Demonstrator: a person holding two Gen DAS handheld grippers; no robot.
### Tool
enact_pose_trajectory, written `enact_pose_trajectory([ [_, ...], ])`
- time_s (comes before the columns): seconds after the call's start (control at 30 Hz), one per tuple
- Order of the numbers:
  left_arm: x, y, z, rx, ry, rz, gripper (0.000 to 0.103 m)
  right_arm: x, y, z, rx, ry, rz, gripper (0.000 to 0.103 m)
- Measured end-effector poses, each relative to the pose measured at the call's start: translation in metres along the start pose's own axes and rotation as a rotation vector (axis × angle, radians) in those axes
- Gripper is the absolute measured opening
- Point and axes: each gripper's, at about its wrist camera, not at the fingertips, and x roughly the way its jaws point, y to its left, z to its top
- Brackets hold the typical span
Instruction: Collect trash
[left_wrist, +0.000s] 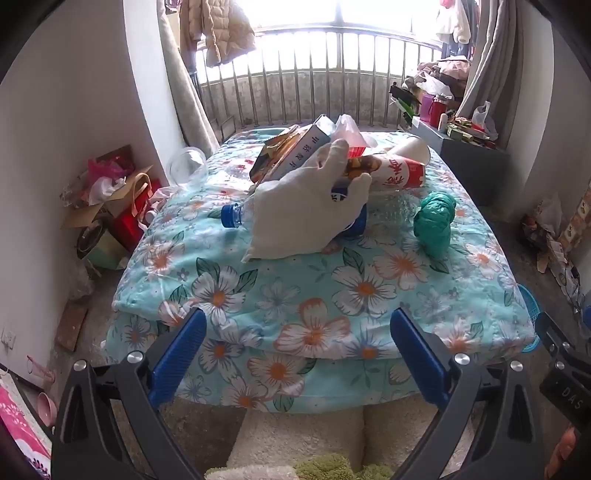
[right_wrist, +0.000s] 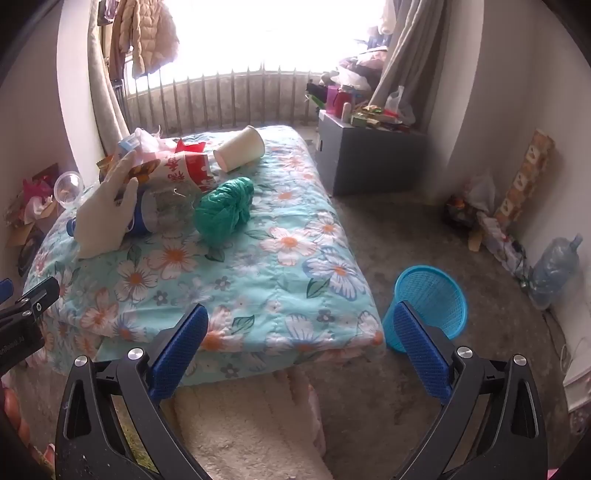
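Trash lies heaped on a flowered quilt (left_wrist: 314, 295) (right_wrist: 280, 266): a white glove (left_wrist: 303, 210) (right_wrist: 105, 218) draped over a clear bottle with a blue cap (left_wrist: 232, 215), a crumpled green bag (left_wrist: 434, 223) (right_wrist: 223, 214), a red-and-white paper cup (left_wrist: 397, 171) (right_wrist: 184, 168), a plain white cup (right_wrist: 240, 147) and a carton (left_wrist: 295, 153). A blue mesh bin (right_wrist: 428, 306) stands on the floor right of the quilt. My left gripper (left_wrist: 297, 354) and right gripper (right_wrist: 301, 350) both stand open and empty, short of the quilt's near edge.
A grey box (right_wrist: 365, 162) loaded with clutter sits at the back right by the railing. Bags and boxes (left_wrist: 110, 206) pile up along the left wall. A large water bottle (right_wrist: 554, 273) stands by the right wall. A cream rug (right_wrist: 251, 424) lies below the grippers.
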Motion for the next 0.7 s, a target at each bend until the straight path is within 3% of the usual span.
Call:
enact_pose_trajectory([
  [0.7,-0.005,-0.010,0.003,0.009,-0.002,-0.010,0.098,-0.003,-0.002,0.002,-0.016,-0.004,-0.020,0.096],
])
